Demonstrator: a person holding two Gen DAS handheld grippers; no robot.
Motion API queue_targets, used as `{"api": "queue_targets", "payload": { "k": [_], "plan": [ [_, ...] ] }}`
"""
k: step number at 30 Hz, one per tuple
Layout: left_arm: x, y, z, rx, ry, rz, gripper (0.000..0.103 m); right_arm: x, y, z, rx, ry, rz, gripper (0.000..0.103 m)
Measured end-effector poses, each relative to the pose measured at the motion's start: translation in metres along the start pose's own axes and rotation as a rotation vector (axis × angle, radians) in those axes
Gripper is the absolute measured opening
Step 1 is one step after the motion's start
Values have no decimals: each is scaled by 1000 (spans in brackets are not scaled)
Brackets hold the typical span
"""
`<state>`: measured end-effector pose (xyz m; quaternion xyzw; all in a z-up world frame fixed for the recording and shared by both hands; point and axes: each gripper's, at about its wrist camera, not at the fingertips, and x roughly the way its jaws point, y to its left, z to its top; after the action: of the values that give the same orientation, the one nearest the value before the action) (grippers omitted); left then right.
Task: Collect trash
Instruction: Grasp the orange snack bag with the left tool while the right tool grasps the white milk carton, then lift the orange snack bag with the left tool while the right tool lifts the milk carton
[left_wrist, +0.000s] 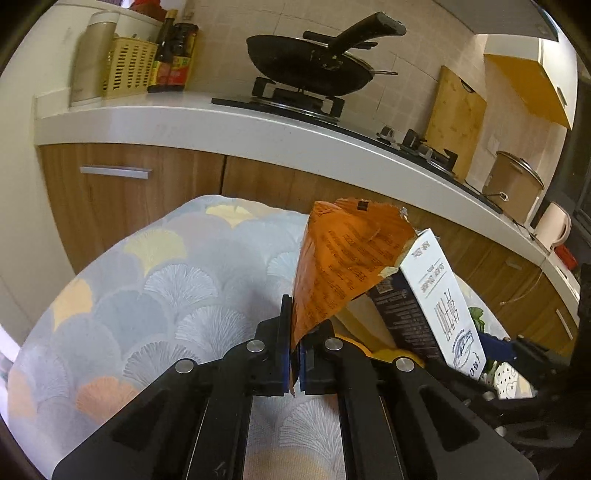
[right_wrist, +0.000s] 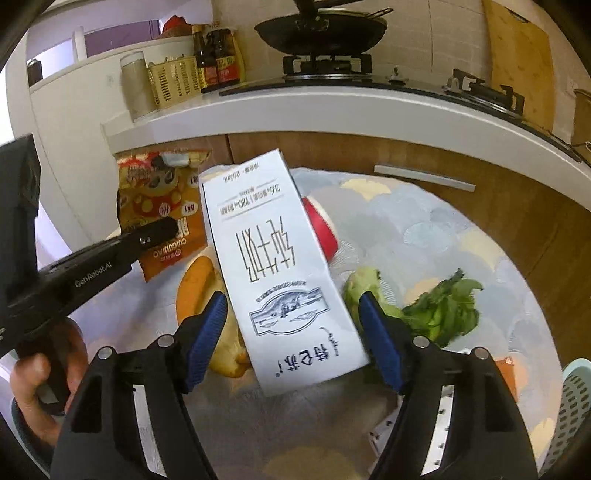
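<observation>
Left tongs (left_wrist: 294, 354) pinch orange wrapper (left_wrist: 343, 266); right tongs (right_wrist: 291, 325) spread, milk carton (right_wrist: 273, 266) between.

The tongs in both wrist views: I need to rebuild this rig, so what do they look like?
Both tongs are black, angular linkage frames with round silver pivot pins. The left tongs carry flat black fingers faced with thin blue pads. The right tongs end in blue ribbed fingertips shaped like wedges. From the right wrist view the left body bears white "GenRobot.AI" lettering. No cables or sleeves show.

Orange snack wrapper (left_wrist: 343, 266) upright, white milk carton (right_wrist: 280, 273) tilted beside it
</observation>
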<state>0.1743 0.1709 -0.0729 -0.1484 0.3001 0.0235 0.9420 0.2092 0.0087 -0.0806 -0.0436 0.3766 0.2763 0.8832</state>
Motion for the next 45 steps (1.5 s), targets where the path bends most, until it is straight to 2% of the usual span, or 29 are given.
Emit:
{"api": "queue_targets", "payload": {
  "k": [2,4,7,12,19,22,25,33,41,45],
  "plan": [
    [0,0,0,0,-1,0,1,1,3,-1,-7,-4,-19,68],
    [-1,1,-1,-3,-3,-1,1,-1,3,-1,-8,-6,-19,56],
    [-3,1,0,-5,-16,-6,1,-6,3,-1,0,-23,-14,51],
    [-15,-7,3,13,-51,-57,1,-30,-1,2,24,-70,-24,51],
    [-60,-43,13,90,-117,-143,1,-79,-15,1,75,-132,-16,51],
    [-75,-55,12,101,-131,-162,1,-88,-20,-4,95,-113,-12,51],
    [-84,-58,7,96,-132,-163,1,-91,-27,-24,153,-58,43,51],
    [-99,-71,-10,92,-103,-178,1,-92,-26,-81,217,66,26,51],
    [-110,-96,-22,143,-93,-198,1,-105,-56,-111,348,66,83,53],
    [-114,-104,-26,161,-90,-196,1,-113,-62,-116,359,67,68,52]
  ]
}}
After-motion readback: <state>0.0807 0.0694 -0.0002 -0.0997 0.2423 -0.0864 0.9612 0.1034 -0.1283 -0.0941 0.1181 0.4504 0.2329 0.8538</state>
